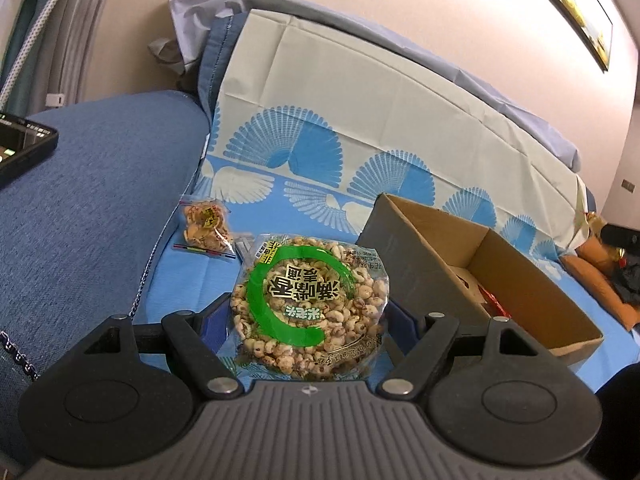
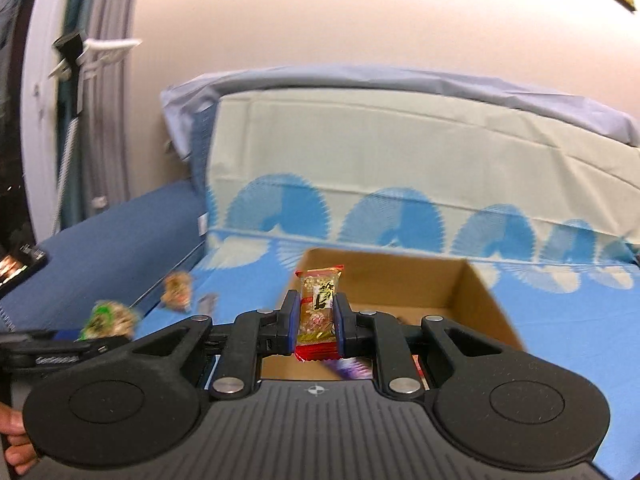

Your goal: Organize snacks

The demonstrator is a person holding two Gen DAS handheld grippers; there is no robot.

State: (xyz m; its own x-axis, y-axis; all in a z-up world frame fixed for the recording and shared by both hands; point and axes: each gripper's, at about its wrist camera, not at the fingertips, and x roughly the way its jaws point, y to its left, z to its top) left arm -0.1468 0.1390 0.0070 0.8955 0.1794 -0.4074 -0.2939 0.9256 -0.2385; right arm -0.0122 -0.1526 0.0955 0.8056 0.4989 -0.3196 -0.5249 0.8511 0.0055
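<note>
A round clear bag of puffed grain snack [image 1: 308,304] with a green ring print sits between the wide-set blue pads of my left gripper [image 1: 308,320], which press its two sides above the blue patterned cloth. My right gripper [image 2: 318,312] is shut on a small red and gold snack packet [image 2: 320,300], held upright over the near wall of an open cardboard box [image 2: 400,276]. The same box [image 1: 520,280] lies to the right of the left gripper, with red wrappers [image 1: 494,300] inside. A small clear packet of brown snacks [image 1: 206,228] lies on the cloth farther back left.
A blue cushioned armrest [image 1: 88,200] rises on the left with a black phone [image 1: 20,148] on it. Cloth-draped cushions [image 1: 360,92] stand behind the box. Orange and dark items [image 1: 600,272] lie at far right. A person's hand [image 2: 16,440] shows at the lower left.
</note>
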